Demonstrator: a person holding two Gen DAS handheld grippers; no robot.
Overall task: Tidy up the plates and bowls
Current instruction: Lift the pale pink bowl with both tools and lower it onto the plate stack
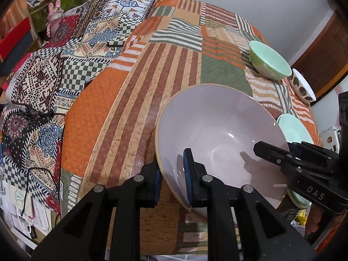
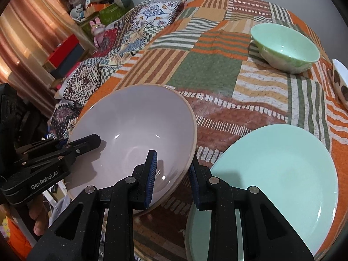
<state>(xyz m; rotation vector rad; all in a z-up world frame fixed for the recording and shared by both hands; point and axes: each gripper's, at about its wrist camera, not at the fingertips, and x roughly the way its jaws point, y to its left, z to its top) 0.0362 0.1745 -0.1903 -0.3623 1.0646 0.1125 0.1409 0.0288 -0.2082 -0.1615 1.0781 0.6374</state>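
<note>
Between both clamped grippers (image 1: 171, 174) (image 2: 173, 171), glossy pale-lilac bowl (image 1: 217, 130), tan-rimmed, tilted.

Counter (image 2: 208, 74) open far-centre; mint plate (image 2: 282, 169) blocks near right, green bowl (image 2: 287, 47) far right.

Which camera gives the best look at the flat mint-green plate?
The right wrist view: the flat mint-green plate fills the lower right there, nearly whole. The left wrist view shows only slivers behind the large pale lilac bowl.
</note>
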